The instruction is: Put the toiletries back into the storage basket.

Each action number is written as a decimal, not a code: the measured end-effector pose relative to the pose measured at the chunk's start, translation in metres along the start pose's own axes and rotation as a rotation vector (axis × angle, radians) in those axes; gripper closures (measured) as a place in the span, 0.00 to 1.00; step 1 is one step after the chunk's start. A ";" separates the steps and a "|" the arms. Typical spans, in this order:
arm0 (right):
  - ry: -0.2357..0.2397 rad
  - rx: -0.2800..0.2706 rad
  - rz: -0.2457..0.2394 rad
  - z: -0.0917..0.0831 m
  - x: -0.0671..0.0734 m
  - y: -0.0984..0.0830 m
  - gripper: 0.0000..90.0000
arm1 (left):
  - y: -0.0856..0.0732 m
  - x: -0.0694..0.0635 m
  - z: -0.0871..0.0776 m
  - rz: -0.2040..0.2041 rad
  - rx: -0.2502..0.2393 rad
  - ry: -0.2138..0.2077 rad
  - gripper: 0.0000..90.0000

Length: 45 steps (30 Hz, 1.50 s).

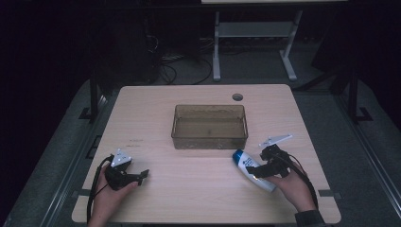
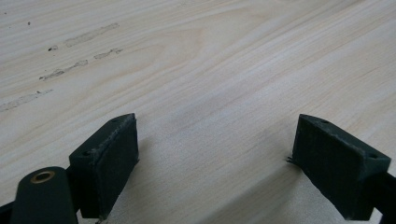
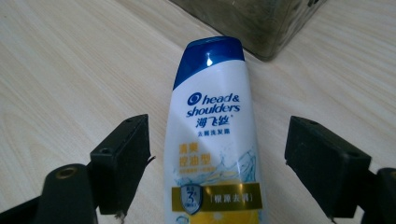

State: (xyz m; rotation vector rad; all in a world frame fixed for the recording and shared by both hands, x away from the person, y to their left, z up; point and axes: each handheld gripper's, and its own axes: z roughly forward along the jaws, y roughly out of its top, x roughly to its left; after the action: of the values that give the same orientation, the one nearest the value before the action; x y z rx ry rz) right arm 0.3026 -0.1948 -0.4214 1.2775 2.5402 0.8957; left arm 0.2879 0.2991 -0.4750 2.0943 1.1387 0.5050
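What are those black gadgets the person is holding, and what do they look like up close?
Handheld grippers. The left gripper and right gripper are black, each with two blocky jaws, a grey three-cornered plate on top and a trailing black cable. A dark sleeve covers the right wrist.

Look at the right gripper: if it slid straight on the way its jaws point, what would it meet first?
The shampoo bottle, which already lies between the open jaws of the right gripper. Beyond the bottle's blue cap stands the clear bin. How far off the bin is, I cannot tell.
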 end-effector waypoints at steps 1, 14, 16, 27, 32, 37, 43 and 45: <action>0.006 0.004 -0.004 0.003 0.000 0.004 0.24 | 0.000 0.000 0.000 0.000 0.000 0.000 0.15; 0.002 0.064 -0.042 0.029 0.005 0.022 0.24 | 0.000 0.000 0.000 0.000 0.000 0.000 0.15; -0.006 0.081 -0.051 0.033 0.005 0.025 0.23 | 0.000 0.000 0.000 0.000 0.000 0.000 0.15; -0.040 0.193 -0.078 0.051 0.006 0.028 0.23 | 0.000 0.000 0.000 0.000 0.000 0.000 0.15; -0.050 0.211 -0.084 0.054 0.006 0.027 0.24 | 0.000 0.000 0.000 0.000 0.000 0.000 0.15; -0.053 0.228 -0.089 0.056 0.007 0.028 0.26 | 0.000 0.000 0.000 0.000 0.000 0.000 0.15; -0.054 0.239 -0.108 0.055 0.010 0.028 0.35 | 0.000 0.000 0.000 0.000 0.000 0.000 0.15; -0.057 0.237 -0.106 0.056 0.009 0.028 0.35 | 0.000 0.000 0.000 0.000 0.000 0.000 0.15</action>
State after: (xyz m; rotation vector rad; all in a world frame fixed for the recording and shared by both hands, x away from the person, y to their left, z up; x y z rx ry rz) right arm 0.3378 -0.1502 -0.4489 1.1942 2.7028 0.5422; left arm 0.2878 0.2990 -0.4750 2.0944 1.1384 0.5046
